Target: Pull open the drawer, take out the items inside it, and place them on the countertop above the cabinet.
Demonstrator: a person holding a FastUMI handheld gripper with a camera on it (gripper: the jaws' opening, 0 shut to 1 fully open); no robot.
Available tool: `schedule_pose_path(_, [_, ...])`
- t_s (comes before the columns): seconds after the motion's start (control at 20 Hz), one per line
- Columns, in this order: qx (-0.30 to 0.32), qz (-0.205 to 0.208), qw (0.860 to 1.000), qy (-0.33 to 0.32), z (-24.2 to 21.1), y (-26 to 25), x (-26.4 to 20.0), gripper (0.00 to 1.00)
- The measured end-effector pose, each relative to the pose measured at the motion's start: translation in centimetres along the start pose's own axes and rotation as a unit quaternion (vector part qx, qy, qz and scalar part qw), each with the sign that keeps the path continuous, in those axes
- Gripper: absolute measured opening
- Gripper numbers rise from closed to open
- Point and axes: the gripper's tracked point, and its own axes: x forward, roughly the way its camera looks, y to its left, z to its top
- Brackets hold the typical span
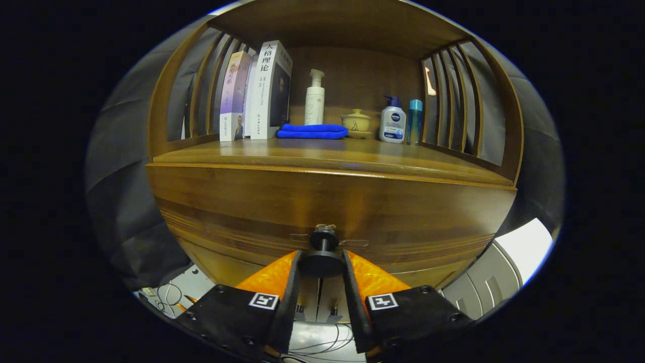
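gripper (pixel 322 262) | jaws clamped on the drawer knob (pixel 322 254) | drawer (pixel 327 212) looks shut, right under the tabletop (pixel 322 154) | blue towel (pixel 312 131) folded up on top

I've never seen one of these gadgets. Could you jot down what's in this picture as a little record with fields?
Furniture: brown wooden cabinet with an open shelf on top
Drawer: wooden drawer front, looks closed
Handle: round black drawer knob
Gripper: gripper, one finger on each side of the knob, seemingly clamping it
On countertop: two upright books, folded blue cloth, white pump bottle, small tan ceramic lidded pot, white bottle with blue cap, slim teal bottle
Drawer contents: hidden
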Motion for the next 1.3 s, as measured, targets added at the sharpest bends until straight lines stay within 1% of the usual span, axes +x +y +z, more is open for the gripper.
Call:
schedule_pose_path(0.1, [0.000,0.007,1.000,0.004,-0.3,0.1,0.0,0.50])
schedule_pose_path(0.3, [-0.009,0.006,1.000,-0.007,-0.4,0.0,0.2,0.33])
schedule_pose_path(0.35, [-0.011,0.009,1.000,-0.006,-0.4,0.1,-0.1,0.32])
schedule_pose_path(0.45, [-0.013,0.013,1.000,-0.008,-0.4,0.1,0.1,0.26])
schedule_pose_path(0.7, [0.014,0.020,1.000,0.008,-0.4,0.2,0.0,0.26])
schedule_pose_path(1.0, [0.000,0.020,1.000,0.012,-1.0,0.1,-1.5,0.26])
schedule_pose_path(1.3, [-0.028,0.020,0.999,0.012,-1.9,0.1,-3.6,0.26])
